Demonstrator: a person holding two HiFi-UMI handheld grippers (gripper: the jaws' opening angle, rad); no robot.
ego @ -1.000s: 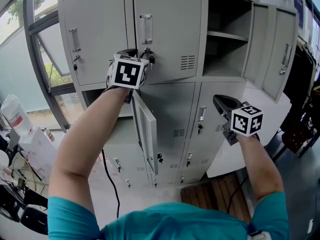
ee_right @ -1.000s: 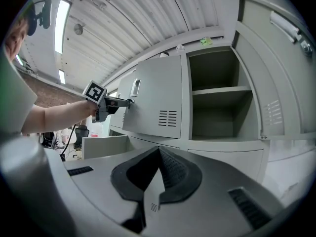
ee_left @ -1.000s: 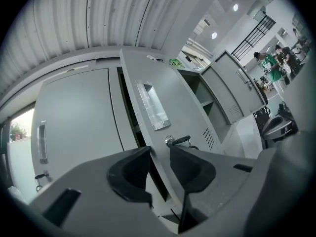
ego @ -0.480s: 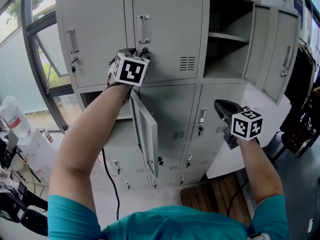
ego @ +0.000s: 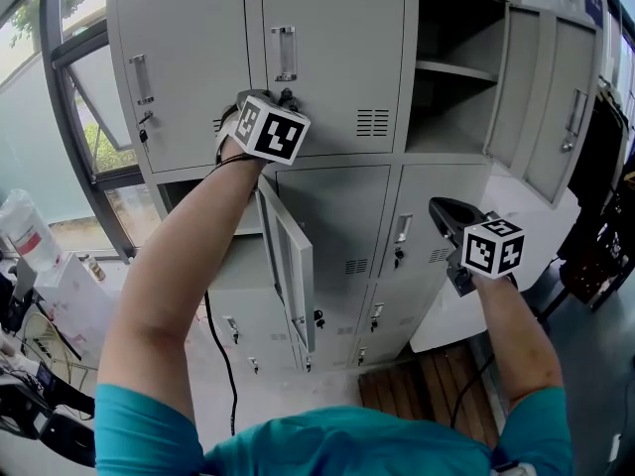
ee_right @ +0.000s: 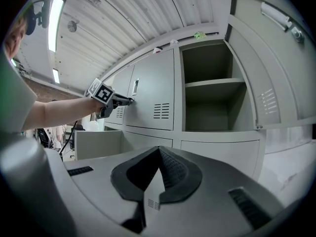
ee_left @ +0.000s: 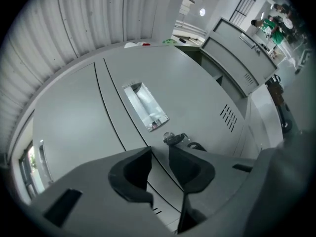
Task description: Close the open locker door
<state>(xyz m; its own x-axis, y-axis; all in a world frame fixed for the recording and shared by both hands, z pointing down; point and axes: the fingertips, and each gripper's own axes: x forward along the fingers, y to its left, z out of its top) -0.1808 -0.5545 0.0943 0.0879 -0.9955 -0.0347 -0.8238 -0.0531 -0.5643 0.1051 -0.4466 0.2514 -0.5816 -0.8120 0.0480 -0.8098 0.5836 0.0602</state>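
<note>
Matt grey painted-metal lockers, a glossy metal handle, and a rough wooden platform.

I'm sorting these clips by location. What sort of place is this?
Probably a workplace locker area: a bank of grey metal lockers with keyed doors, a large window beside them, and a corrugated ceiling.

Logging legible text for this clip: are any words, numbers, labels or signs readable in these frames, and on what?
No text can be read anywhere in these frames.
Clear card holder on the grey metal locker door: nothing legible.
White plastic bottle with a red label: too blurred to read.
Black-and-white marker cubes: square patterns only, no letters.
</note>
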